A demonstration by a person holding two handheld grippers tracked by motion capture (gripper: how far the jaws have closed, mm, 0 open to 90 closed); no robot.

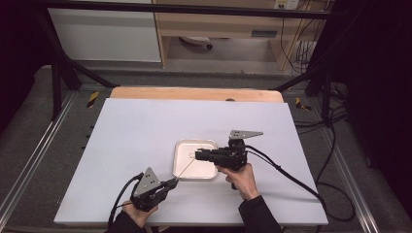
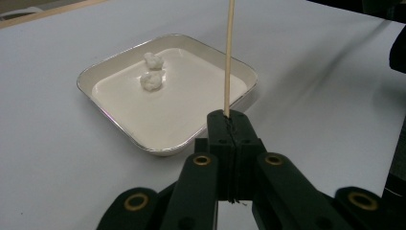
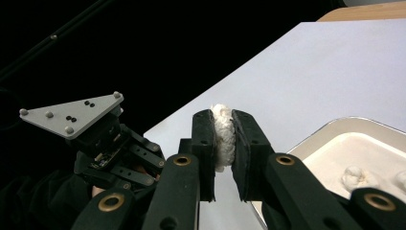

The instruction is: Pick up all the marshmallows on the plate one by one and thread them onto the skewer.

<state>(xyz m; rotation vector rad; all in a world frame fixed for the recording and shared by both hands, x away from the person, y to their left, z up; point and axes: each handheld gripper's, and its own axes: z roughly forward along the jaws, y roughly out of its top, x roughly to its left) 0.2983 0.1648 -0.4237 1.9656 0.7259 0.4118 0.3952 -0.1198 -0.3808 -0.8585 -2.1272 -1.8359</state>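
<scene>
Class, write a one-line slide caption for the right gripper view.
Right gripper pinches a white puffy lump beside the white tray.

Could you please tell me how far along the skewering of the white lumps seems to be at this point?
Done: the left gripper is shut on the thin wooden skewer, and the right gripper is shut on a soft white lump. In hand: bringing lump and skewer together; the stick looks bare. Left: two white lumps lie in the square white tray.

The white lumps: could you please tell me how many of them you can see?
3: two lumps lie side by side in the white tray, and a third lump is squeezed between the right gripper's jaws.
</scene>
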